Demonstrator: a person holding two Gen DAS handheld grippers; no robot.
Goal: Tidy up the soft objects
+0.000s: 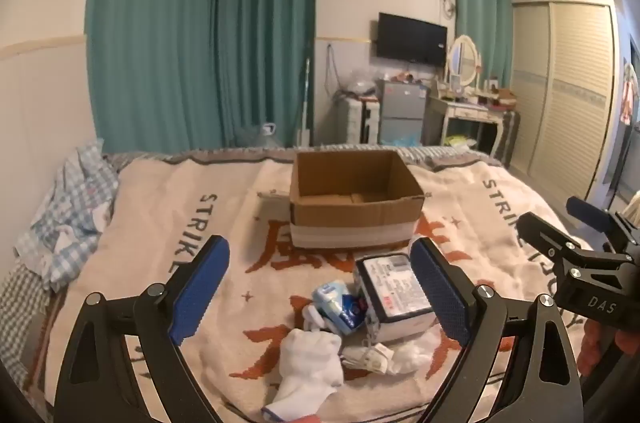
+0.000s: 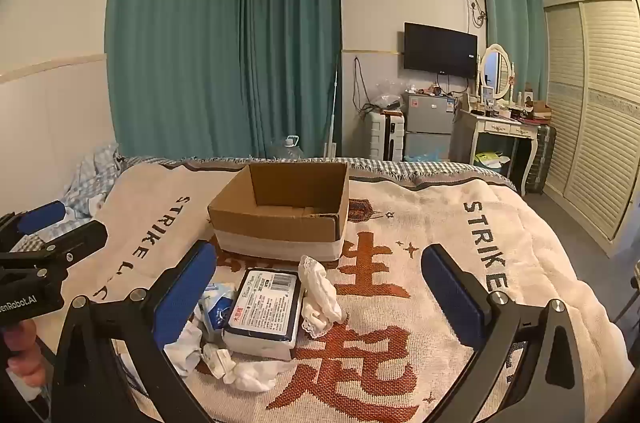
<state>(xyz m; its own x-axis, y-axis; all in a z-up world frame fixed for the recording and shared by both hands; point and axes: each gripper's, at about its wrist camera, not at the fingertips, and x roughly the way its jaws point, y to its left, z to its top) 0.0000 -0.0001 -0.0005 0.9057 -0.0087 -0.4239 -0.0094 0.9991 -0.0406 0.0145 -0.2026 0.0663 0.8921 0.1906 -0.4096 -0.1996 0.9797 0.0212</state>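
Observation:
An open, empty cardboard box [image 1: 356, 201] [image 2: 282, 213] stands on the bed's cream blanket. In front of it lies a pile: a white tissue pack with a printed label [image 1: 394, 293] [image 2: 266, 307], a small blue-white packet [image 1: 340, 305] [image 2: 218, 307], a white sock [image 1: 308, 363], white lace cloth [image 2: 320, 289] and crumpled white cloths [image 2: 244, 369]. My left gripper [image 1: 320, 293] is open above the pile, holding nothing. My right gripper [image 2: 320, 297] is open over the pile's right side, holding nothing. Each gripper shows at the edge of the other's view [image 1: 580, 255] [image 2: 44, 255].
A crumpled blue checked cloth [image 1: 68, 211] lies at the bed's left edge by the wall. Beyond the bed's far end stand a fridge [image 2: 428, 127], a suitcase, a dressing table [image 2: 500, 131] and a wardrobe [image 2: 596, 111] on the right.

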